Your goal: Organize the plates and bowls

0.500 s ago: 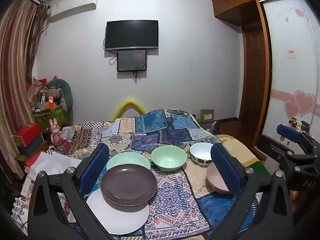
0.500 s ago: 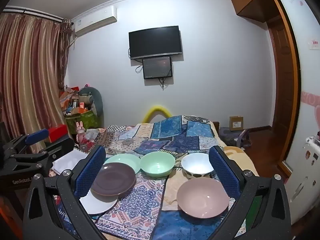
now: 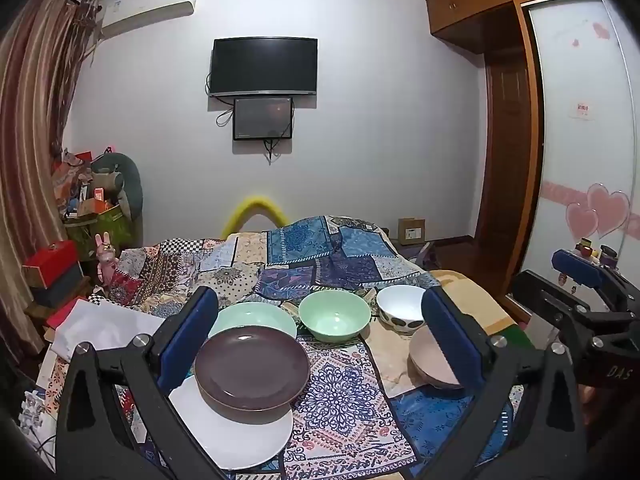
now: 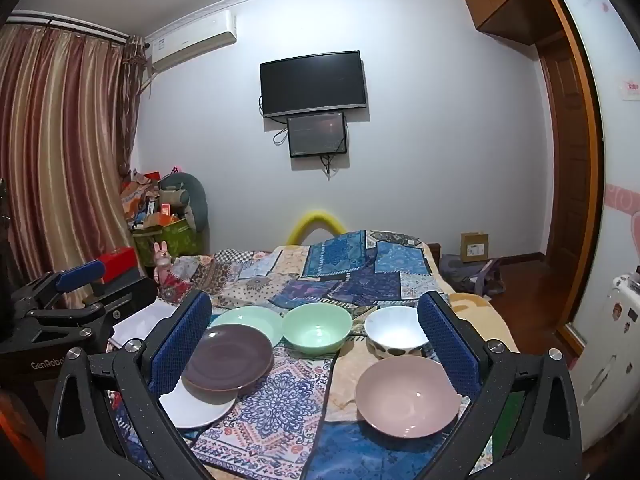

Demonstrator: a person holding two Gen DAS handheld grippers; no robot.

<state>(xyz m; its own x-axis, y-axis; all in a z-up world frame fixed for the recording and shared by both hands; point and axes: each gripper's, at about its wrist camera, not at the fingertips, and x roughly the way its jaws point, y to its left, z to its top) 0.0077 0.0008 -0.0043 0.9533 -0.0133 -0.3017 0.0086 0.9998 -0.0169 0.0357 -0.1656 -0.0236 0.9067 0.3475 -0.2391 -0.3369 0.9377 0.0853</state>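
3 plates (image 3: 252, 368); 3 bowls (image 4: 408, 396) on patchwork cloth (image 3: 340, 392); left gripper (image 3: 320, 332), right gripper (image 4: 316, 336) released, empty.

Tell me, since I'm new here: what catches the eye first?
The dark brown plate partly overlapping a flat white plate at front left, with pale green dishes behind. A pink shallow bowl sits front right on the patchwork bedspread; a black wall television hangs above.

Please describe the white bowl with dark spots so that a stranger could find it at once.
Look at the patchwork cloth covering the bed. Three dishes form its back row; the white bowl is at the right end, behind the pink bowl. Only it carries dark spots outside; the green bowl beside it is plain.
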